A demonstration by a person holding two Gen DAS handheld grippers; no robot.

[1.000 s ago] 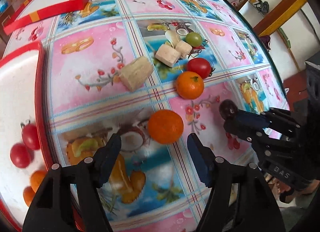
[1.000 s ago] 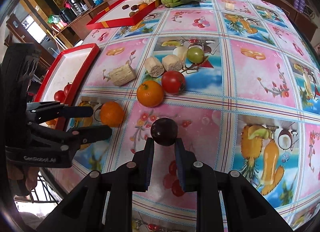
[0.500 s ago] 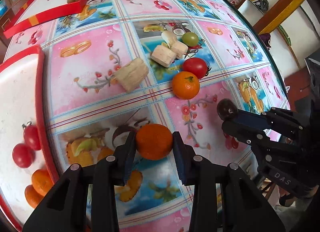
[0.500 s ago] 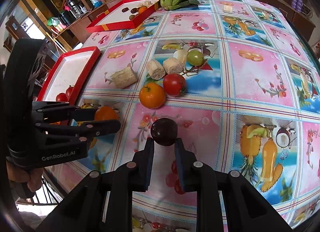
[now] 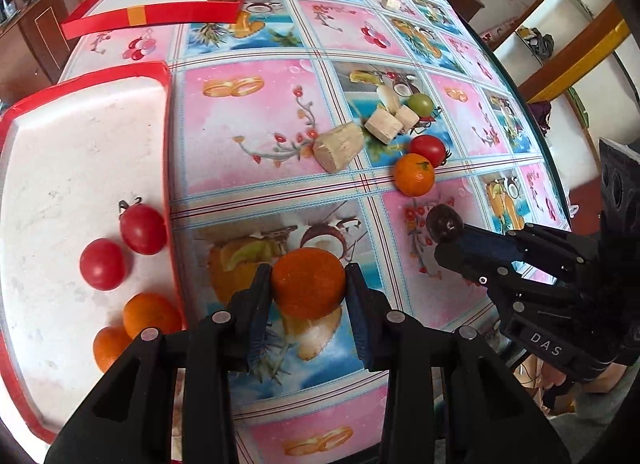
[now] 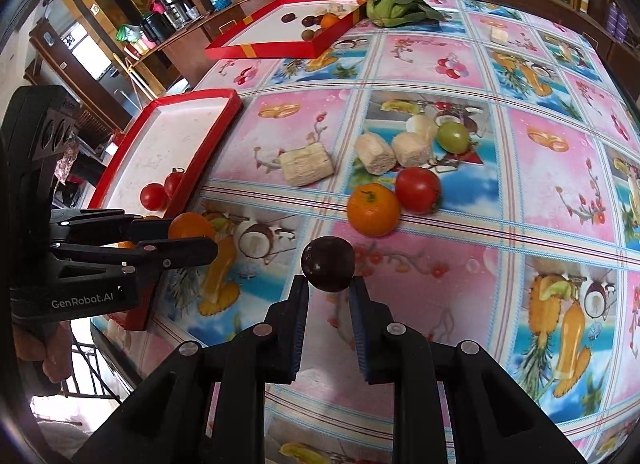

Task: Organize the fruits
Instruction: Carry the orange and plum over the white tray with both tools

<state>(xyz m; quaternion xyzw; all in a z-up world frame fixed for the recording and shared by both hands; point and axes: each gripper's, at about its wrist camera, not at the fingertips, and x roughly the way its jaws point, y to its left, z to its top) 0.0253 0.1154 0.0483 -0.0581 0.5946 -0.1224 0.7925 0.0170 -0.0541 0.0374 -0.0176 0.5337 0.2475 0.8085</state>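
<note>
From my left wrist camera, my left gripper (image 5: 307, 289) is clamped around an orange (image 5: 308, 282) above the tablecloth (image 5: 240, 152), just right of the near red tray (image 5: 168, 152) holding tomatoes and oranges.

From my right wrist camera, my right gripper (image 6: 328, 290) pinches a dark plum (image 6: 328, 268) over the table, near a loose orange (image 6: 373, 209) and tomato (image 6: 418, 189).

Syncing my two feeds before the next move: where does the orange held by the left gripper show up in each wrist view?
Left wrist: the held orange sits bottom centre, between the left gripper's fingers.
Right wrist: the same orange shows at the left edge, at that gripper's tips.
Shared landmark: the near red tray, left of the orange in the left view, just behind it in the right view.
</note>
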